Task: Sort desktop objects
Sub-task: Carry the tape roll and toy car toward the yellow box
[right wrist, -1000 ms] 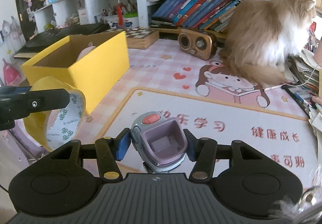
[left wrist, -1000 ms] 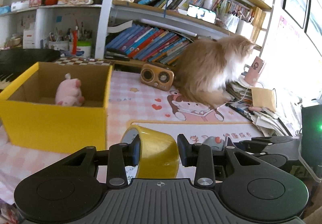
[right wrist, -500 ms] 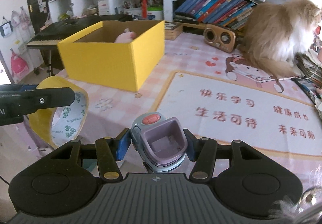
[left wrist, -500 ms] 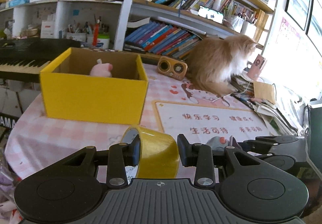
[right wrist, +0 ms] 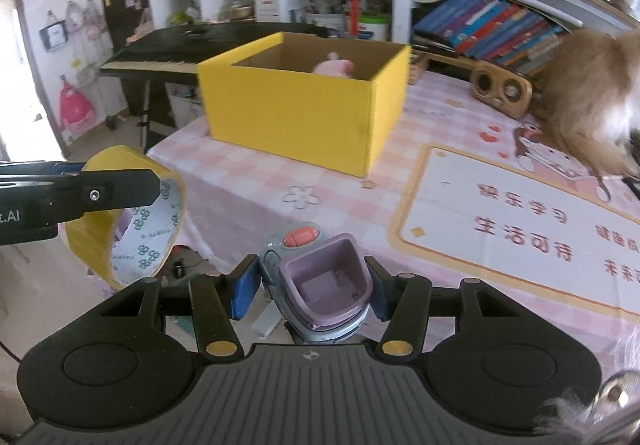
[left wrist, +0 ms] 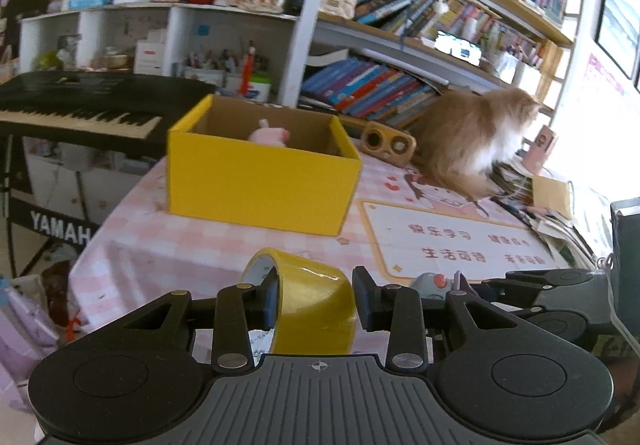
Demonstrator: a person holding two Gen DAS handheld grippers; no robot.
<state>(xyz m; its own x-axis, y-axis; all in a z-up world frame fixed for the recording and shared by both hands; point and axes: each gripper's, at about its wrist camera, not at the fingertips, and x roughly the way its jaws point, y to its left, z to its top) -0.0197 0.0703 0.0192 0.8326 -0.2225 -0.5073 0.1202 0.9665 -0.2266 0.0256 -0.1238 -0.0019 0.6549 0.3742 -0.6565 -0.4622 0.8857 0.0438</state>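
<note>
My left gripper (left wrist: 316,303) is shut on a roll of yellow tape (left wrist: 310,305), held in the air before the table's near edge; the roll also shows in the right wrist view (right wrist: 128,221). My right gripper (right wrist: 312,287) is shut on a small grey and purple toy (right wrist: 320,281) with a red button, also held off the table; the toy shows in the left wrist view (left wrist: 434,281). A yellow cardboard box (left wrist: 260,181) stands open on the pink checked tablecloth (left wrist: 160,245), with a pink plush pig (left wrist: 270,135) inside. The box also shows in the right wrist view (right wrist: 304,109).
A long-haired ginger cat (left wrist: 476,137) sits at the back right beside a wooden speaker (left wrist: 388,143). A desk mat (right wrist: 520,229) with printed text covers the table's right part. Papers and books (left wrist: 552,201) pile at the far right. A keyboard piano (left wrist: 80,113) stands left of the table.
Both grippers have pulled back from the table and to the left, each still holding its object. The box and cat look farther away. The table's near edge has come into view.
</note>
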